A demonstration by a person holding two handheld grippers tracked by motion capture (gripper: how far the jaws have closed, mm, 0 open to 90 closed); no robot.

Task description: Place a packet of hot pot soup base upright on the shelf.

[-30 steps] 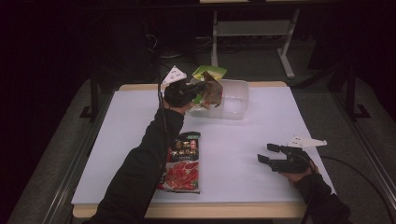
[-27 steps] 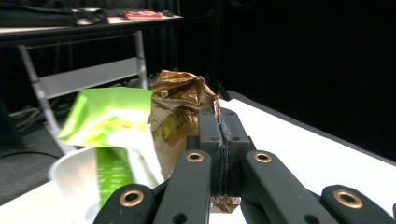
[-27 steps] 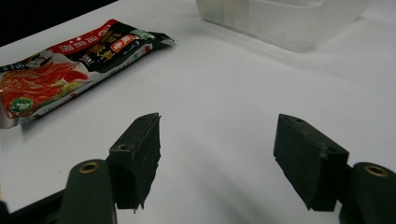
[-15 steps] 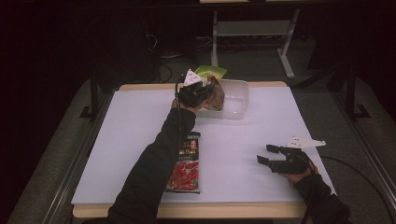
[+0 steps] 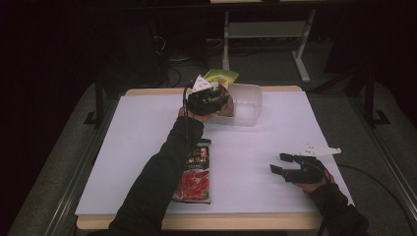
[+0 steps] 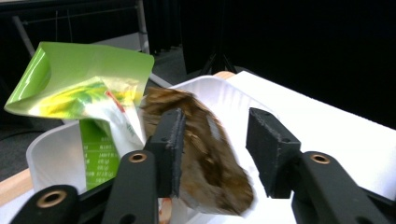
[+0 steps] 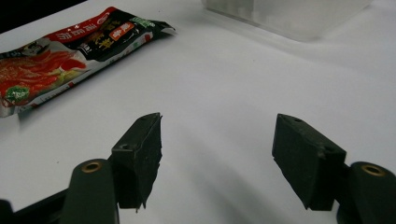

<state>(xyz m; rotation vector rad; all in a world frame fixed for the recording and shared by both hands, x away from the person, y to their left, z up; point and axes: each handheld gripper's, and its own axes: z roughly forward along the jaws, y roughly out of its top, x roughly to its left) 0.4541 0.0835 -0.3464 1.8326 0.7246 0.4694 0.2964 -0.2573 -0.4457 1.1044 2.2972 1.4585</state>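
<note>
At the table's far edge, the left gripper hangs over a clear plastic tub, its jaws just opened with a brown snack packet between them. The packet leans against the left-hand pad in the left gripper view, clear of the other pad, so the grip looks released. It stands tilted in the tub, lower end on the floor, beside a green packet that rises above the rim. Near the table's right front corner, the right gripper rests above the white tabletop, jaws apart and holding nothing. A red packet lies flat near the front edge, left of centre.

The step in hand appears to be dropping the brown packet into the tub. To finish it cleanly, the jaws should part a little wider, then lift straight up, so the pad the packet leans on does not drag it back over the rim or tip the green one out.
</note>
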